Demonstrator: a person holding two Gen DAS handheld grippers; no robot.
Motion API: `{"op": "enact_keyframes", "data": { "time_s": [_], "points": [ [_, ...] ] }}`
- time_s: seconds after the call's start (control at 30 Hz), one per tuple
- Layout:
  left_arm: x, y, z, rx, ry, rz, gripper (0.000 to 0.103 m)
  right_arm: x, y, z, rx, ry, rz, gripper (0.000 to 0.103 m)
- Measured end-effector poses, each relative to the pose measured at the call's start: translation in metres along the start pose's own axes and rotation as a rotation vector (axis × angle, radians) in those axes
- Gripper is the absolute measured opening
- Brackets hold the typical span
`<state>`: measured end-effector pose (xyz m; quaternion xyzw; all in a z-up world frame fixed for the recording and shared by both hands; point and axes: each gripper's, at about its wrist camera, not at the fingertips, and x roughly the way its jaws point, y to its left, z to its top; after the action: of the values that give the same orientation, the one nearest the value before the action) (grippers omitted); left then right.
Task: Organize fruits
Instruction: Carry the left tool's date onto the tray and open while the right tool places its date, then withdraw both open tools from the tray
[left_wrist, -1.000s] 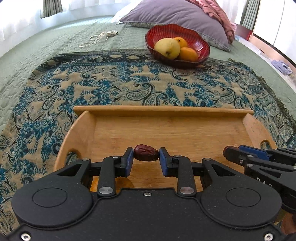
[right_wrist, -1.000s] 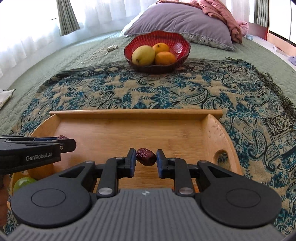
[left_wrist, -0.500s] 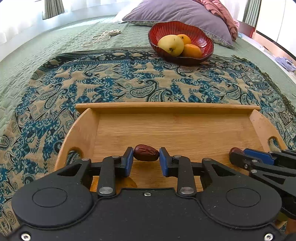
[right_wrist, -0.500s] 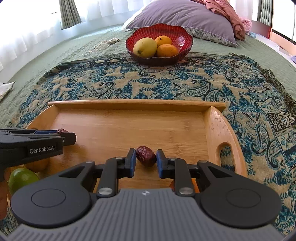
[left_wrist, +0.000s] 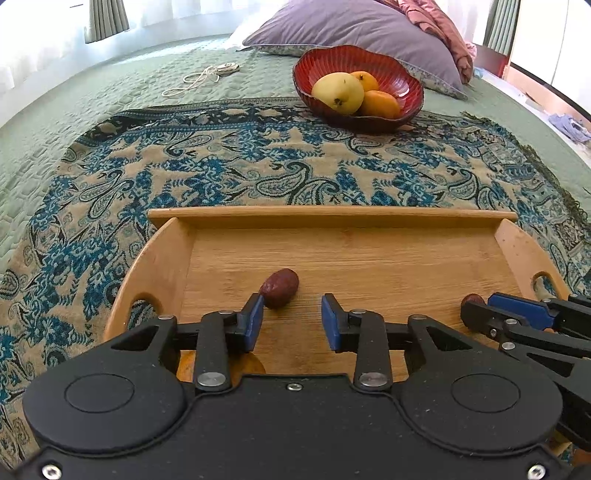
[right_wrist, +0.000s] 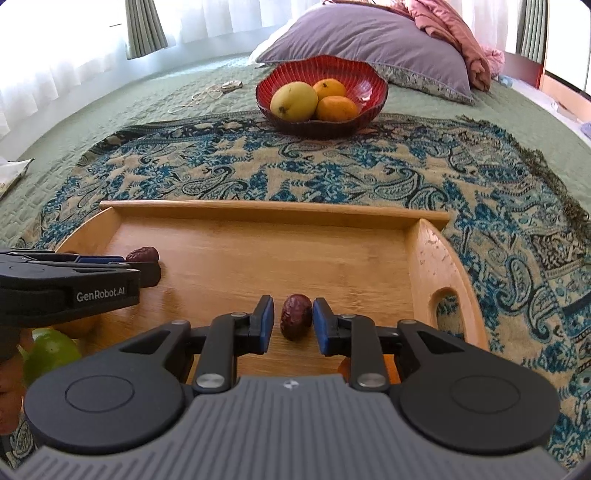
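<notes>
A wooden tray (left_wrist: 332, 216) lies on a patterned blanket. My left gripper (left_wrist: 292, 314) is open; a dark red date (left_wrist: 279, 282) lies on the tray floor by its left fingertip. My right gripper (right_wrist: 293, 317) is open too, with a second date (right_wrist: 295, 320) lying on the tray between its pads, a small gap on each side. The tray also shows in the right wrist view (right_wrist: 273, 208). A red bowl (left_wrist: 406, 83) with a yellow mango (left_wrist: 337, 92) and two oranges stands beyond the tray.
A green fruit (right_wrist: 51, 350) and an orange one sit at the tray's near left. A purple pillow (left_wrist: 354, 26) and a pink cloth lie behind the bowl. A white cord (left_wrist: 199, 77) lies on the green bedspread.
Both grippers have lowered to the tray floor and opened. Each has let go of its date, which now lies on the tray.
</notes>
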<state>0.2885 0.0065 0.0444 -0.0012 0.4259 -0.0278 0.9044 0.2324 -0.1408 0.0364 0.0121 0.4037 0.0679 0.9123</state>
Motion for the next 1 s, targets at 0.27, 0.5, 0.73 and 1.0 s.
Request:
{"op": "enact_keyframes", "data": {
  "time_s": [0.27,0.5,0.73,1.0],
  "points": [
    [-0.027,0.004,-0.003,0.012,-0.065,0.003,0.063,-0.019,0.003,-0.001,-0.034,-0.061,-0.004,0.061],
    [-0.060,0.012,-0.010,0.028,-0.152,0.003,0.092,-0.037,0.003,-0.006,-0.056,-0.119,-0.015,0.071],
    [-0.087,0.022,-0.022,0.005,-0.203,0.009,0.102,-0.064,0.002,-0.010,-0.066,-0.205,-0.009,0.089],
    [-0.110,0.033,-0.047,-0.009,-0.234,-0.008,0.103,-0.087,-0.001,-0.020,-0.056,-0.258,-0.020,0.097]
  ]
}}
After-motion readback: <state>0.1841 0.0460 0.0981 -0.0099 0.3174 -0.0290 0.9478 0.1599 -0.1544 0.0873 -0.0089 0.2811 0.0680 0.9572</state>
